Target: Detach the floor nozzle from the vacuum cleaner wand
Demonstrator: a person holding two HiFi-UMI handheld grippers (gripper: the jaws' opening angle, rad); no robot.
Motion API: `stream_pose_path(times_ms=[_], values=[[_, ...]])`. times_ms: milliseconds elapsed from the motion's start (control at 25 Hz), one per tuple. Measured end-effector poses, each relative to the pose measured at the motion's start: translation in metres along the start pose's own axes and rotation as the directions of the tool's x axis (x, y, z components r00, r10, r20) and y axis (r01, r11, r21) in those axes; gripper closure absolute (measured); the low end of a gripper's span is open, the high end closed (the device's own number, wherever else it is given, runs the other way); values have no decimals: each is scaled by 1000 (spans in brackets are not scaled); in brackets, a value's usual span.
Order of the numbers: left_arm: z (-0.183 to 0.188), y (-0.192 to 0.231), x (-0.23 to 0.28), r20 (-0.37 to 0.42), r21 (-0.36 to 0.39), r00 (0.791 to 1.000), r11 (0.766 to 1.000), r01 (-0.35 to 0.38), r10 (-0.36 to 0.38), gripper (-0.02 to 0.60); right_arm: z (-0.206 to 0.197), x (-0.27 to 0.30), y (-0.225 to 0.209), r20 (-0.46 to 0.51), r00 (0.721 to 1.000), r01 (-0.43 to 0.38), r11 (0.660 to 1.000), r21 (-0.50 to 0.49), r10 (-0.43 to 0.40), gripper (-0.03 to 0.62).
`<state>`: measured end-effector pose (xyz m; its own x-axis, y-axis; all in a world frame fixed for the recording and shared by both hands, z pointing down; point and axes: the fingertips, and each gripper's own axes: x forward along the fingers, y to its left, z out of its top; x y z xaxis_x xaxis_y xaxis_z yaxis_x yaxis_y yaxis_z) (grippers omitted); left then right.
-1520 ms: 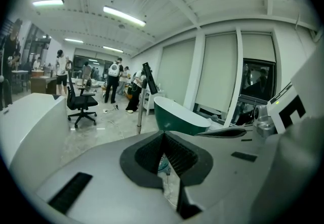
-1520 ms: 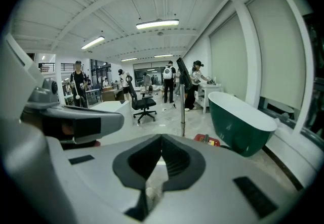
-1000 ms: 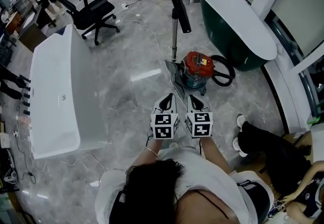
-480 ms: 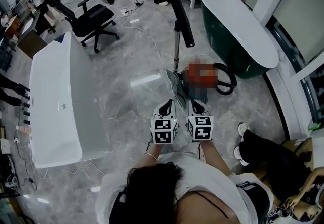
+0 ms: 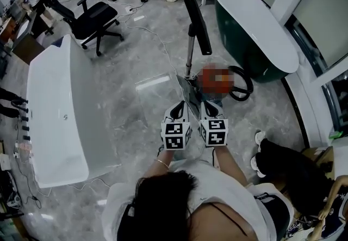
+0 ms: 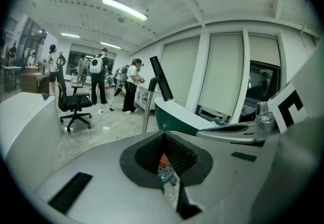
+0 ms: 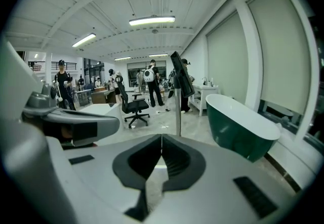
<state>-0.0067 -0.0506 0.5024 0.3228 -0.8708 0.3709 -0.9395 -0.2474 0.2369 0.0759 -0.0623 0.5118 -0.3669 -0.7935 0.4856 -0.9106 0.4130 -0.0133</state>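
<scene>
The vacuum cleaner [image 5: 215, 79], a red canister partly under a mosaic patch, stands on the marble floor ahead of me. Its metal wand [image 5: 188, 52] rises upright beside it, with the black floor nozzle [image 5: 198, 25] at its upper end. The wand [image 7: 178, 109] and nozzle [image 7: 181, 74] also show in the right gripper view, and the nozzle [image 6: 159, 78] in the left gripper view. My left gripper [image 5: 178, 109] and right gripper [image 5: 210, 108] are held side by side just short of the canister. Both are shut and empty. A bit of the red canister [image 6: 163, 160] shows through the left jaws' gap.
A black hose [image 5: 243, 79] loops right of the canister. A dark green bathtub [image 5: 255, 22] stands at the right, a white bathtub [image 5: 54, 109] at the left. An office chair [image 5: 92, 17] and standing people are farther back. A seated person's legs [image 5: 280, 153] are at my right.
Both grippers have moved forward together toward the vacuum cleaner, still shut. The vacuum and wand now sit closer to their tips.
</scene>
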Motion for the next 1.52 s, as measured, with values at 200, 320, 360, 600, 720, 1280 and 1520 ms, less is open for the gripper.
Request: stream_pose_path(times_ms=[200,320,360,600,720,1280,1520], values=[[9,15,19,-10,1,1000,1000,7,-7,578,3,23,4,-36,999,-19,1000,3,20,579],[15,21,28,-17,9,1000,1000,22,-22,578,9,33,5,-34,999,-9,1000,10,9,579],[18,23,31,-17,13,999,1000,28,-28,578,13,36,5,-28,1000,-4,1000,13,5,579],[37,36,48,-1,34,998,998,56,-56,578,32,55,3,-5,1000,20,1000,20,-20,579],[38,44,55,-7,40,998,997,65,-65,578,30,66,8,-18,1000,2,1000,23,-1,579],[60,77,82,-5,60,996,994,88,-88,578,61,102,13,11,1000,-2,999,34,1,579],[73,89,93,2,69,995,993,100,-101,578,75,117,14,28,999,21,999,42,-22,579]])
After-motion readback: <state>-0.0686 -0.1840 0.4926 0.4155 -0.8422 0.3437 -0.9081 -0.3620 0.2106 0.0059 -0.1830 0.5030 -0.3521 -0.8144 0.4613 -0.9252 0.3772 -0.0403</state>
